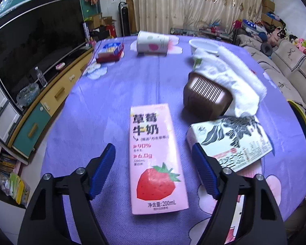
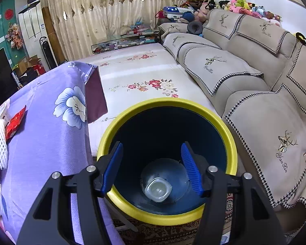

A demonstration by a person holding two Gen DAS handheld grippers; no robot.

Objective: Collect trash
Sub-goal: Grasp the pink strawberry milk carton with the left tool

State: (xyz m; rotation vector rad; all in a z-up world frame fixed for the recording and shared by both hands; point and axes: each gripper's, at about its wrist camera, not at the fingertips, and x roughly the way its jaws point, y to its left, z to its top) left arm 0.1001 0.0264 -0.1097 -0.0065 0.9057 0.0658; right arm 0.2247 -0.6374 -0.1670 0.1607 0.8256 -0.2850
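Note:
In the left wrist view, a pink strawberry milk carton (image 1: 155, 157) lies flat on the purple tablecloth (image 1: 104, 106). My left gripper (image 1: 154, 151) is open, its blue pads either side of the carton and just above it. A white carton with black leaf print (image 1: 230, 140) lies to the right, touching the right pad. In the right wrist view, my right gripper (image 2: 152, 153) is open and empty over the yellow-rimmed dark blue bin (image 2: 230, 134). A clear plastic cup (image 2: 158, 189) lies at the bin's bottom.
A brown ribbed container (image 1: 206, 98), white foam netting (image 1: 234, 77), a white bowl (image 1: 204, 46), a tipped white cup (image 1: 153, 43) and a red box (image 1: 110, 54) lie farther back. A red wrapper (image 2: 15, 122) lies near the table's edge. A TV cabinet (image 1: 51, 102) stands left, a sofa (image 2: 255, 85) right.

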